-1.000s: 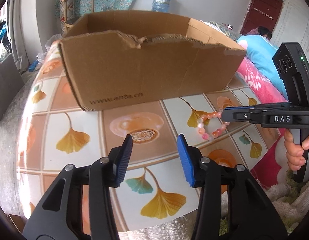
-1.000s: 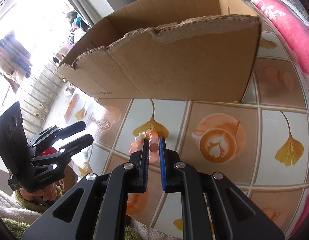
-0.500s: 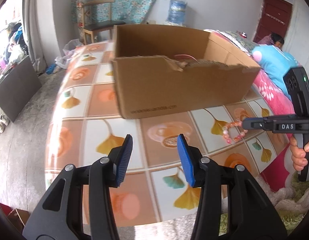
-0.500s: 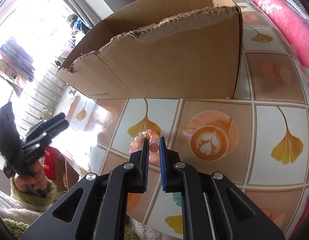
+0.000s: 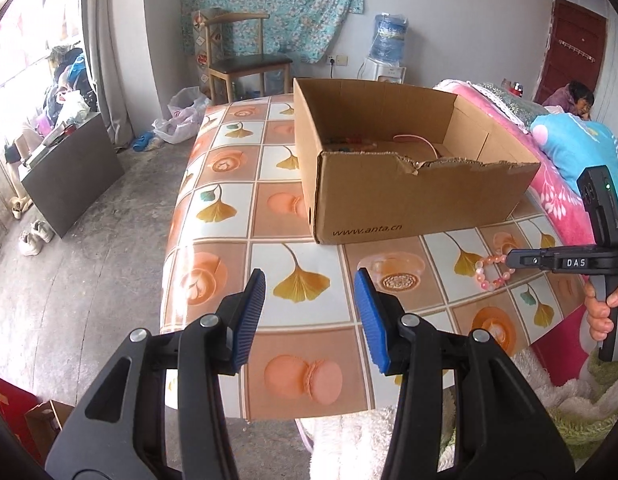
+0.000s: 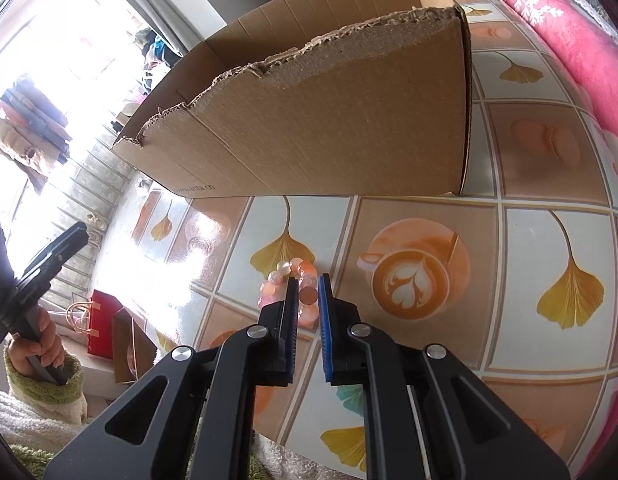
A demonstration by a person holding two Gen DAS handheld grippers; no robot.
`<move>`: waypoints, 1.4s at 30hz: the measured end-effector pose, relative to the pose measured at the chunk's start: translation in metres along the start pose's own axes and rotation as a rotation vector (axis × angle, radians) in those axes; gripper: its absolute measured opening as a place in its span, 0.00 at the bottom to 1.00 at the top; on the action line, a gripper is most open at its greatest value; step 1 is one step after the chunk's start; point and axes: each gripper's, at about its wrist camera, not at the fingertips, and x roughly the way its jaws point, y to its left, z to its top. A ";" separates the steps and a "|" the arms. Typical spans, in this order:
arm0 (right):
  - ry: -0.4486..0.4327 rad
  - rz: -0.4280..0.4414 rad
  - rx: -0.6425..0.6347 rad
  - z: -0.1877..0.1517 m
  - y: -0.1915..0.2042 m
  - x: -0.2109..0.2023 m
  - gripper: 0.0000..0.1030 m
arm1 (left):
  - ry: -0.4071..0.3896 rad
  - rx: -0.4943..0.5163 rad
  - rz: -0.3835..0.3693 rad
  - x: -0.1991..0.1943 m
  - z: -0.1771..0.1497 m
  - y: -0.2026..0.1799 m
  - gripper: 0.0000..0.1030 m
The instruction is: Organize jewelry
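Observation:
A pink and orange bead bracelet is held just above the tiled table; it also shows in the left wrist view. My right gripper is shut on one of its beads, in front of the cardboard box. In the left wrist view the right gripper comes in from the right. My left gripper is open and empty, pulled back over the table's near edge. The cardboard box stands open at the back, with a pink cord and other jewelry inside.
The table has a glossy patterned cloth. A pink bed lies on the right, with a person at its far end. A wooden chair and a water dispenser stand behind. The floor drops off on the left.
My left gripper has pulled back and up, away from the box, staying open. My right gripper stays shut on the bracelet and has hardly moved.

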 end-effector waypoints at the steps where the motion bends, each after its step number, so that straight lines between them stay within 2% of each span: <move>1: -0.001 0.004 0.002 0.000 0.000 0.000 0.10 | 0.001 -0.002 0.000 0.000 -0.001 0.000 0.43; 11: -0.008 -0.012 -0.023 0.000 0.004 0.001 0.10 | 0.006 -0.001 -0.038 -0.010 -0.019 -0.012 0.43; 19: -0.020 -0.052 -0.068 0.002 0.003 0.003 0.10 | 0.039 0.012 -0.056 -0.016 -0.053 -0.020 0.43; 29: -0.036 -0.034 -0.047 -0.003 -0.007 0.005 0.10 | 0.049 0.020 -0.058 -0.031 -0.091 -0.026 0.43; 33: -0.016 -0.011 -0.015 -0.008 -0.015 0.010 0.10 | 0.051 0.025 -0.055 -0.036 -0.097 -0.027 0.43; 42: -0.038 0.005 -0.015 -0.005 -0.017 0.004 0.10 | 0.037 0.045 -0.037 -0.042 -0.093 -0.030 0.43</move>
